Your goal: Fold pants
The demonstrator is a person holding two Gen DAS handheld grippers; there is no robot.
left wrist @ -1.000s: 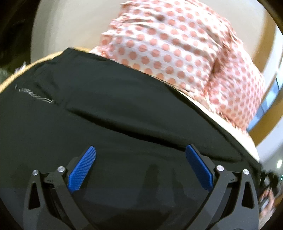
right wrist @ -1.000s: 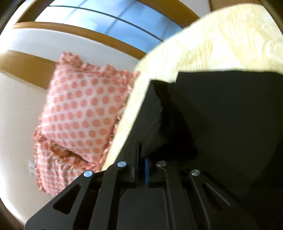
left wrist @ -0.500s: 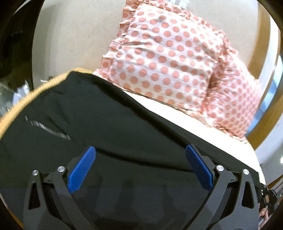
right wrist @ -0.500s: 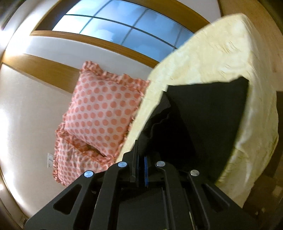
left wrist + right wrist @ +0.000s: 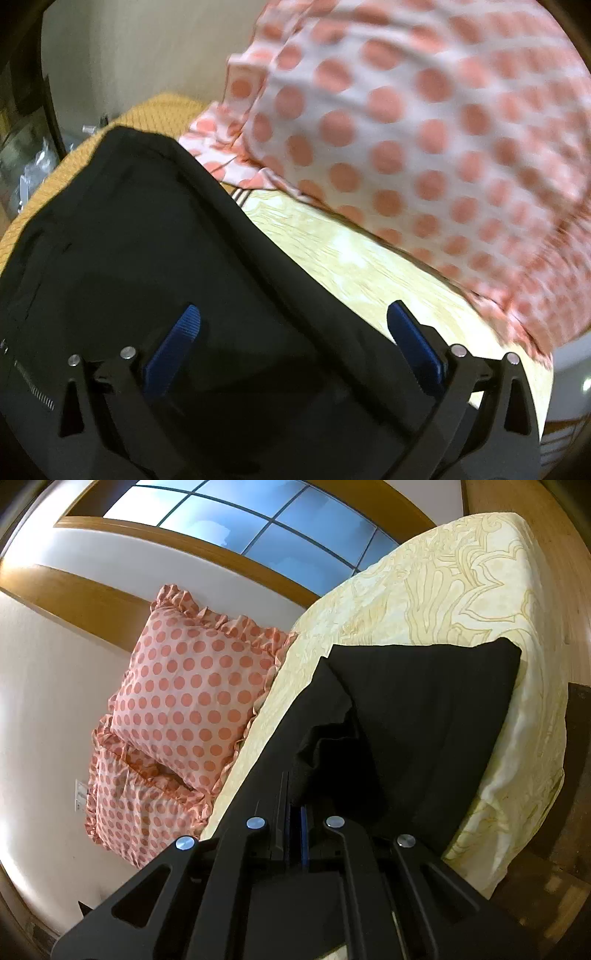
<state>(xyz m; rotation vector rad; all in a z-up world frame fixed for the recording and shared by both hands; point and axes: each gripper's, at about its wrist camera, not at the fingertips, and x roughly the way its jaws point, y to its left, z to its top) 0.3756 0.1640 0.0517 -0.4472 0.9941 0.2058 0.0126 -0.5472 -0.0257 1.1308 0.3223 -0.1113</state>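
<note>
Black pants (image 5: pixel 155 258) lie spread on the cream patterned bed (image 5: pixel 354 266). In the left wrist view their far edge runs diagonally between my blue pads. My left gripper (image 5: pixel 295 325) hovers over that edge with its jaws wide and closing; the pads do not press the cloth. In the right wrist view the pants (image 5: pixel 424 716) lie on the bed (image 5: pixel 424 590) near its corner. My right gripper (image 5: pixel 295 801) is shut on a bunched fold of the black cloth, lifted a little off the bed.
Two polka-dot pillows, pink on white (image 5: pixel 424 129) (image 5: pixel 192 694), lean against the wall at the head of the bed. A window (image 5: pixel 240 520) sits above them. The bed's side drops off at the right (image 5: pixel 524 775) to a wooden floor.
The left gripper has swept sideways toward the pants' far edge and the pillows, which now loom closer. The right view has pulled back, showing more bed; its grip is unchanged.
</note>
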